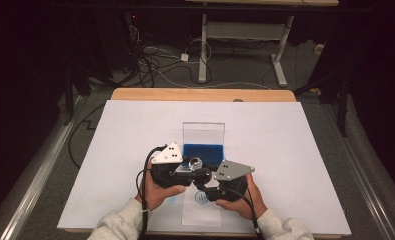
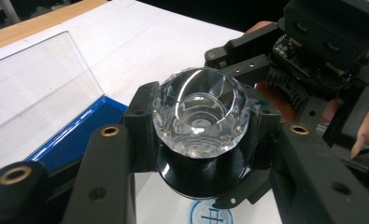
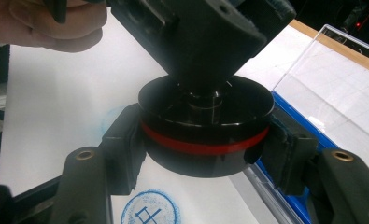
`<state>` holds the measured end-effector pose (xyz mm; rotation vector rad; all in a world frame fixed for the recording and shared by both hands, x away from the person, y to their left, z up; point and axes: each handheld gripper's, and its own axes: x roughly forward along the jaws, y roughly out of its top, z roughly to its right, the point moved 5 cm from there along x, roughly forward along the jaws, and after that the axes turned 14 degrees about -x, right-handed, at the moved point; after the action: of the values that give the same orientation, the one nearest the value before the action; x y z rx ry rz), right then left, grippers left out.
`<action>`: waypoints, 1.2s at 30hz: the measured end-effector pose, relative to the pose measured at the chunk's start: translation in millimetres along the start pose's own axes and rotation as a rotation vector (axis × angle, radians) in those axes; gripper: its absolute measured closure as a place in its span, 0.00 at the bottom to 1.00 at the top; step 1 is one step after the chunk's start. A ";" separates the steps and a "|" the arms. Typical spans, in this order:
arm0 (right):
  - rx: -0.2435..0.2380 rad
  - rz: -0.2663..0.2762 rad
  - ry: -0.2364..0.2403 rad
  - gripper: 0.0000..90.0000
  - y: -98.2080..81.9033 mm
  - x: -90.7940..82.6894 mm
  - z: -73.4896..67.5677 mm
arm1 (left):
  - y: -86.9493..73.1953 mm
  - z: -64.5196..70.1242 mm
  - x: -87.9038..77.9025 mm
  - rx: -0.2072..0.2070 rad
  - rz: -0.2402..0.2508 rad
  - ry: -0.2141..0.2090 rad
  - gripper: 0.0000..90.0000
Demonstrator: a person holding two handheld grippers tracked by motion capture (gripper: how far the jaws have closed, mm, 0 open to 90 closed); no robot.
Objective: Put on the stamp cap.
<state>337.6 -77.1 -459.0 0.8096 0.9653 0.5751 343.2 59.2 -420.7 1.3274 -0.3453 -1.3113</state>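
Note:
A stamp has a faceted clear crystal knob (image 2: 200,112) on a round black base (image 3: 205,135) with a red band. It is held just above the white paper near the table's front middle (image 1: 195,163). My left gripper (image 2: 200,128) is shut on the crystal knob, one pad on each side. My right gripper (image 3: 205,151) is shut on the black base, its pads against the rim. The two grippers meet nose to nose in the high view. Under the stamp a round blue imprint (image 3: 147,212) marks the paper.
A blue ink pad (image 1: 203,150) lies in its open case just behind the grippers, with the clear lid (image 1: 203,131) standing upright. White paper (image 1: 285,150) covers the wooden table. A hand (image 3: 46,23) holds the left gripper.

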 end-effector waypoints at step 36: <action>0.070 -0.016 -0.070 0.30 -11.5 2.9 10.4 | -0.7 -7.1 -0.7 0.013 0.022 0.060 0.60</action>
<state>349.0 -85.2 -466.3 0.8777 0.9312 0.4981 348.4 63.5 -423.1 1.3670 -0.3268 -1.2505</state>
